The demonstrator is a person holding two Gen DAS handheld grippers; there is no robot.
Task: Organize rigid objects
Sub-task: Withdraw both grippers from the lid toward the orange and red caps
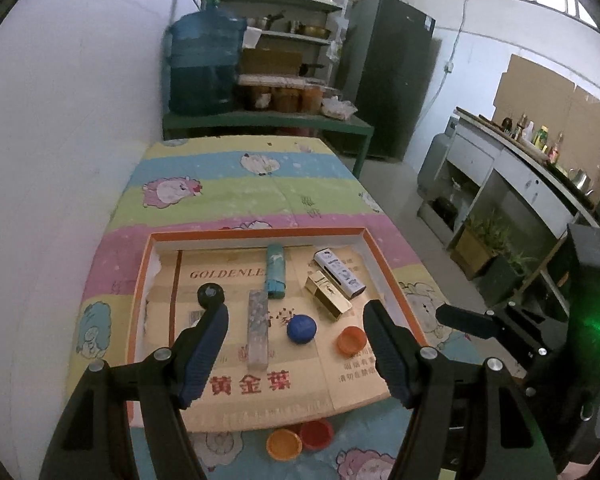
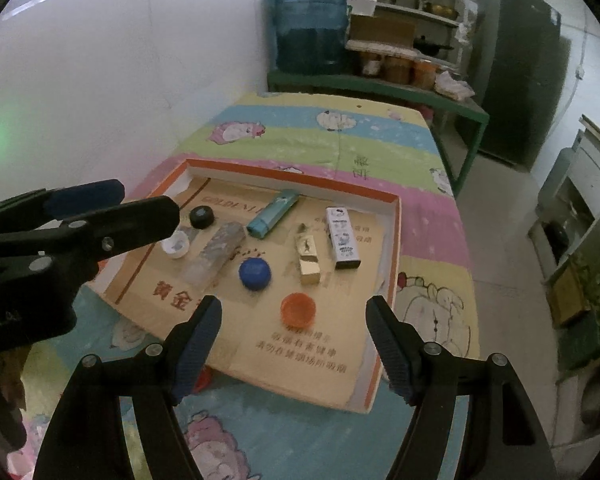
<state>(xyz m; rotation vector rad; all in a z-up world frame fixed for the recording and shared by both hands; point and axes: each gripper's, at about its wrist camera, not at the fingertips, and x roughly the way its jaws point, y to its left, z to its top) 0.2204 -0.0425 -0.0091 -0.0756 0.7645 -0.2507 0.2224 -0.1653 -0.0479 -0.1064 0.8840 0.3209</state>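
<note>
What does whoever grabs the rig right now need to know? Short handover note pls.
Left gripper: open, empty, over the tray.
Right gripper: open, empty, above the orange cap.
In the orange-rimmed tray: orange cap, blue cap, black cap, white cap, teal box, gold box, white box, grey bar.
Left: an orange cap and red cap sit outside on the cloth, near edge.

The left gripper [image 1: 294, 312] hangs spread wide over the orange-rimmed tray [image 1: 374, 256]. Between its fingers lie a grey bar [image 1: 257, 328], blue cap [image 1: 301, 329] and orange cap [image 1: 351, 340]. Beyond sit a teal lighter [image 1: 276, 270] and gold box [image 1: 327, 294].
</note>
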